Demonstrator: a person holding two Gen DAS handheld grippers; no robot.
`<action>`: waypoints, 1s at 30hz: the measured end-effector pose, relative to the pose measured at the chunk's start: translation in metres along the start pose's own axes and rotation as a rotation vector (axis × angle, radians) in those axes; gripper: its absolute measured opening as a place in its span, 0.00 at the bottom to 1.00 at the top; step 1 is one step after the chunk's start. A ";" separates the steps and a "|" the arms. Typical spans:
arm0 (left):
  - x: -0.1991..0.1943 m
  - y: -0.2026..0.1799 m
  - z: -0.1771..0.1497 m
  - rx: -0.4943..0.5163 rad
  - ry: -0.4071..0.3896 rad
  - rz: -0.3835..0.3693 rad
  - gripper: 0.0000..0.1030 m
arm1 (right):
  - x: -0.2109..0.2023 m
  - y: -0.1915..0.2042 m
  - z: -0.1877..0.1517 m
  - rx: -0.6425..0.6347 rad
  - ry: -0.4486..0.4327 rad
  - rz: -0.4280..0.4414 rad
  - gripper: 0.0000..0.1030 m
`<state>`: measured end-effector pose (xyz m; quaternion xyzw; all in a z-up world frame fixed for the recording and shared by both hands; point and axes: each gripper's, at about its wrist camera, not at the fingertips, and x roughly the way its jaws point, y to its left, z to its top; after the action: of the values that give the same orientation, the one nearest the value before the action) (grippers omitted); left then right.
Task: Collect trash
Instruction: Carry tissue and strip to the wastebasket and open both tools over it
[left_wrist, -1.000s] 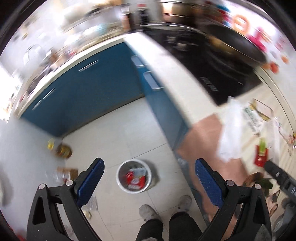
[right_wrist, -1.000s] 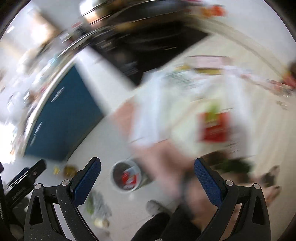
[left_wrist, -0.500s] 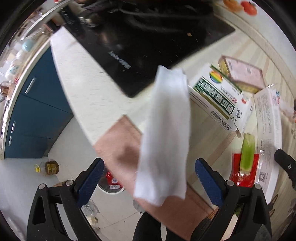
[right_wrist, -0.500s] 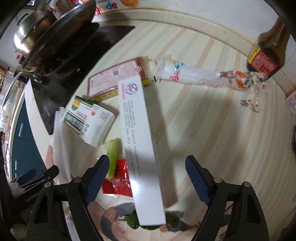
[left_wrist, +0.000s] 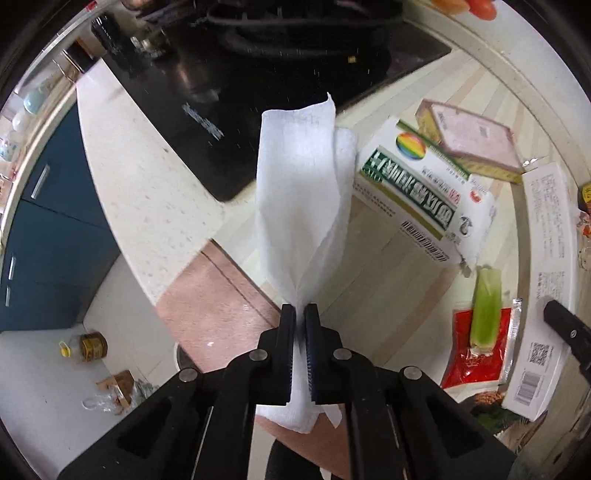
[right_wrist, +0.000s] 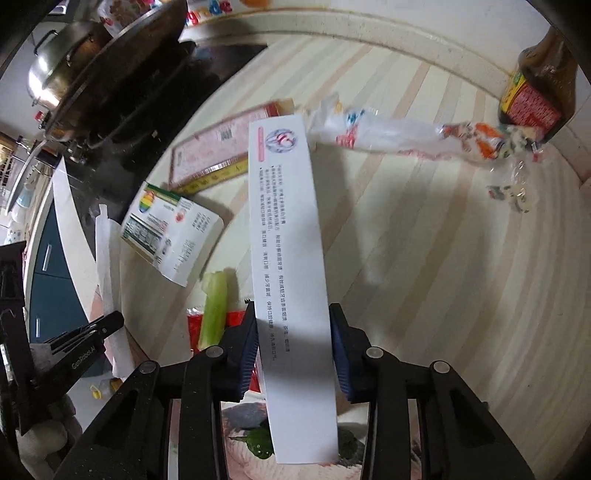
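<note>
My left gripper is shut on a white paper towel that sticks forward over the counter edge; the towel also shows in the right wrist view. My right gripper is shut on a long white box with printed text, which also shows in the left wrist view. On the striped counter lie a green-and-white carton, a pink flat box, a celery piece on a red wrapper, and a clear plastic wrapper.
A black hob with a pan and steel pot sits at the left. A dark sauce bottle stands at the back right. Blue cabinets and the floor lie below, with a jar on the floor.
Both grippers swung from the floor bin up to the counter. The left one shut on the paper towel; the right one shut on the long white box.
</note>
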<state>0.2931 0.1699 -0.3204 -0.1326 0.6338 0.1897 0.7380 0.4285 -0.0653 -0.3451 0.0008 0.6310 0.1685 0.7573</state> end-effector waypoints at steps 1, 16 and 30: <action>-0.006 0.002 -0.001 0.002 -0.018 0.004 0.03 | -0.006 0.000 -0.001 -0.002 -0.016 -0.001 0.36; -0.116 0.097 -0.057 -0.150 -0.261 0.016 0.03 | -0.085 0.095 -0.028 -0.159 -0.110 0.148 0.36; -0.064 0.277 -0.184 -0.513 -0.164 0.078 0.03 | -0.013 0.290 -0.140 -0.482 0.057 0.231 0.36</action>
<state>-0.0018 0.3297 -0.2748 -0.2747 0.5079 0.3825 0.7213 0.2195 0.1751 -0.2993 -0.1123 0.5894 0.3993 0.6932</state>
